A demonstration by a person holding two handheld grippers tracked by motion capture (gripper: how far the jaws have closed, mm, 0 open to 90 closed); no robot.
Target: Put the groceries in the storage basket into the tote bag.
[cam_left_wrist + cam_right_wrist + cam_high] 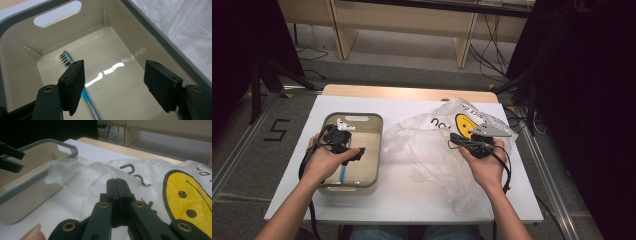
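1. Your left gripper [113, 83] hangs inside the beige bin [373, 131], jaws wide apart with nothing between the pads.
2. The blue toothbrush [67, 58] lies on the bin floor, bristle end toward the far wall, handle passing under the left jaw.
3. Your right gripper [117, 185] has its jaws pressed together on a fold of the clear plastic bag [100, 176].
4. The bag, printed with a yellow smiley [190, 195], sprawls right of the bin on the white table [412, 205].

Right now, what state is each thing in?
Left gripper: jaws open, inside the bin, nothing between them.
Right gripper: shut, over the plastic bag.
Toothbrush: lying flat on the bin floor.
Bin: upright.
Plastic bag: crumpled, spread on the table.
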